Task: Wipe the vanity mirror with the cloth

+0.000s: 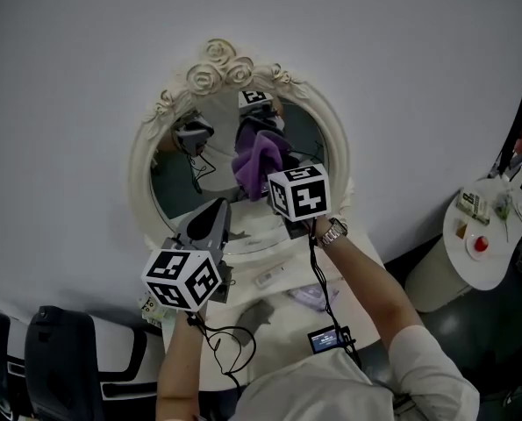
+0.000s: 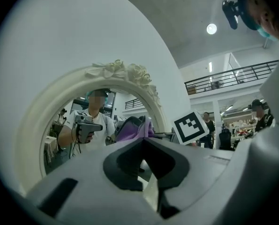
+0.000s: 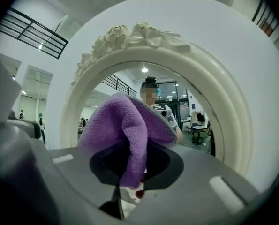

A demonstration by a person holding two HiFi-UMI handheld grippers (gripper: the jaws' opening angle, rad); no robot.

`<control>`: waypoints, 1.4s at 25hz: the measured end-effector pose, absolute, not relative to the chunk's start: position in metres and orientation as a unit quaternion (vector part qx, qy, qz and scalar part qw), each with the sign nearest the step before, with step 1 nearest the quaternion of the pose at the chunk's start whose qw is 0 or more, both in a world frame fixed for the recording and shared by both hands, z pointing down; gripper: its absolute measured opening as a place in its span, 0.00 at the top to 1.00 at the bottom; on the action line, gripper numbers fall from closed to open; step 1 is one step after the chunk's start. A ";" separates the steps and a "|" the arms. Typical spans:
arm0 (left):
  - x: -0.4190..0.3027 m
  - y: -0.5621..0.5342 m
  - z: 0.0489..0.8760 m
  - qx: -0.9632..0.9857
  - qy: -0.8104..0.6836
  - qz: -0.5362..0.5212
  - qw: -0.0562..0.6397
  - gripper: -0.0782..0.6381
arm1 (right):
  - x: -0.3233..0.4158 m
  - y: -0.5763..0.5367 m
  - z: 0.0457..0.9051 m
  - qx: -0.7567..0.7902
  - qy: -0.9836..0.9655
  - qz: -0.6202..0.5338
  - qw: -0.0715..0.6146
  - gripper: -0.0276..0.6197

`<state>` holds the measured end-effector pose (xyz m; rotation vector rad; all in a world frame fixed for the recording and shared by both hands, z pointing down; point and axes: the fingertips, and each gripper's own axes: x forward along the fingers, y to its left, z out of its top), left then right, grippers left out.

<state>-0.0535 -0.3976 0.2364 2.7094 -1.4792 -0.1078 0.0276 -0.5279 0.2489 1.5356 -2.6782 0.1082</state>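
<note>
The oval vanity mirror [image 1: 175, 191] has a white frame topped with roses [image 1: 218, 67] and stands on a white table against the wall. My right gripper [image 1: 275, 172] is shut on a purple cloth [image 1: 259, 158] and holds it against the upper middle of the glass. In the right gripper view the cloth [image 3: 125, 125] bulges out of the jaws in front of the mirror frame [image 3: 177, 50]. My left gripper [image 1: 220, 203] is shut on nothing and points at the lower left of the glass. The left gripper view shows the cloth [image 2: 132, 130] and the right gripper's marker cube [image 2: 192, 125].
On the table [image 1: 282, 318] below the mirror lie a small white tube [image 1: 269, 276] and a pale packet [image 1: 310, 298]. A round white side table [image 1: 497, 253] with small items stands at the right. A black case [image 1: 59, 358] sits at the lower left.
</note>
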 end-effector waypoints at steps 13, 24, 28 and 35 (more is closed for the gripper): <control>-0.010 -0.409 0.241 0.884 -0.464 -0.054 0.029 0.89 | 0.136 -0.550 0.263 0.574 -0.817 0.054 0.021 0.85; -0.103 -0.370 0.261 0.831 -0.553 -0.052 0.030 0.89 | 0.068 -0.514 0.266 0.525 -0.849 0.057 0.000 0.86; -0.137 -0.354 0.270 0.807 -0.588 -0.048 0.027 0.89 | -0.013 -0.489 0.281 0.464 -0.885 0.042 0.014 0.86; -0.186 -0.321 0.283 0.759 -0.650 -0.039 -0.004 0.89 | -0.132 -0.458 0.320 0.387 -0.921 0.018 0.049 0.86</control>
